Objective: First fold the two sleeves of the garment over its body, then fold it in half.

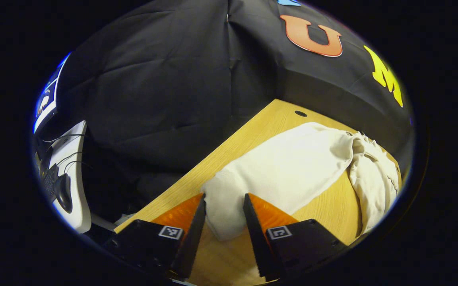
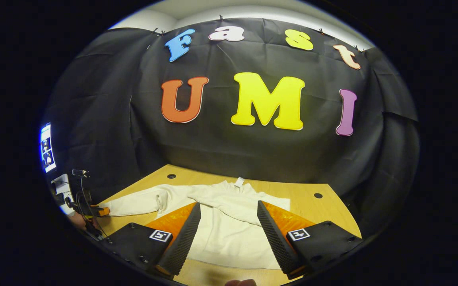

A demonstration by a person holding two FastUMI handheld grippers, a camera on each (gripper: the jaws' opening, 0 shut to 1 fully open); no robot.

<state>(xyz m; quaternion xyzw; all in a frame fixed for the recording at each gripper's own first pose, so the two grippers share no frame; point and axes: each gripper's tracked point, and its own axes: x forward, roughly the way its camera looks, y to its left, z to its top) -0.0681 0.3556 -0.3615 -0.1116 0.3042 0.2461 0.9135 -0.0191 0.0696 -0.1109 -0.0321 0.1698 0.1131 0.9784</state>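
Note:
A cream long-sleeved garment (image 2: 229,238) lies flat on the wooden table (image 2: 312,210), collar toward the wall. One sleeve (image 2: 233,210) is folded across its body. The other sleeve (image 2: 133,204) stretches out to the left. My right gripper (image 2: 228,203) hovers open over the garment's body, holding nothing. In the left gripper view, that outstretched sleeve (image 1: 288,167) runs from the bunched body (image 1: 372,174) down to its cuff. The cuff lies between the fingers of my left gripper (image 1: 225,196), which stand apart on either side of it. The left gripper (image 2: 101,210) also shows in the right gripper view, at the sleeve's end.
The table's left edge (image 1: 197,167) drops off beside the cuff. Beyond it stands a white desk (image 1: 74,159) with a mouse (image 1: 64,190) and cables. Cable holes (image 2: 171,176) (image 2: 318,195) sit near the table's back corners. The black cloth wall closes off the back.

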